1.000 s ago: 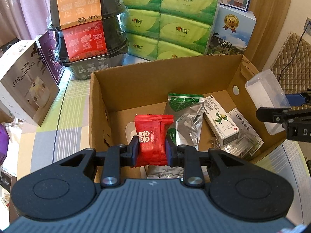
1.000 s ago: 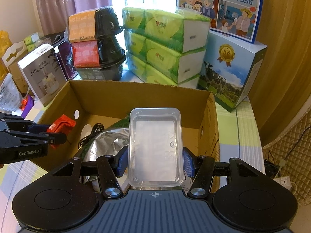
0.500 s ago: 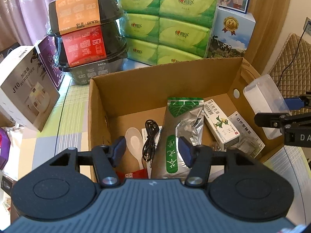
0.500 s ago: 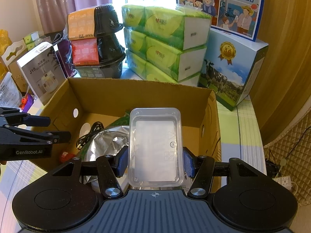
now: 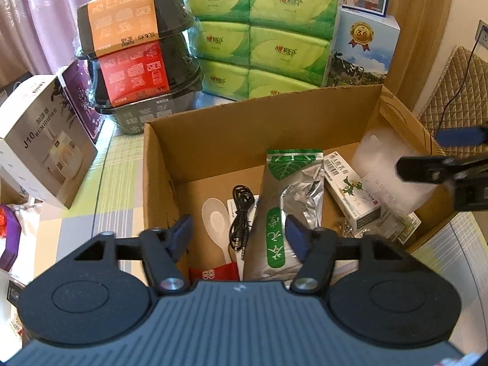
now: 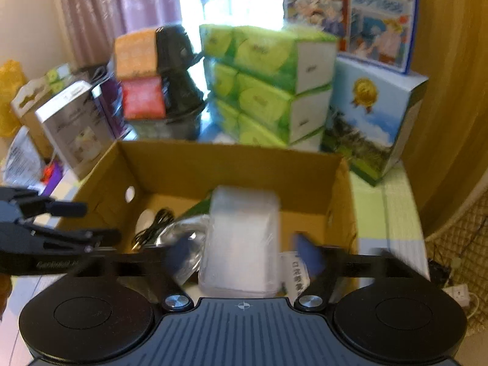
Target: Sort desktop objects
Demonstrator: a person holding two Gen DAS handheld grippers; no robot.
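Both grippers, left (image 5: pixel 238 231) and right (image 6: pixel 244 251), spread wide, empty; tray (image 6: pixel 244 238) dropping, may crush items in box (image 6: pixel 231 164).

The right gripper (image 6: pixel 244 251) has its jaws spread, a clear tray (image 6: pixel 242 241) loose between them. Below lies the box (image 6: pixel 225 167). The picture is blurred.

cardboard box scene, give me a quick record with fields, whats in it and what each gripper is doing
container: cardboard box, open top
contents: white spoon, black cable, silver-green pouch, red packet, medicine box
left gripper: open, empty, above the box
right gripper: open, fingers either side of the clear plastic container
clear plastic container: over the box's right side; contact blurred
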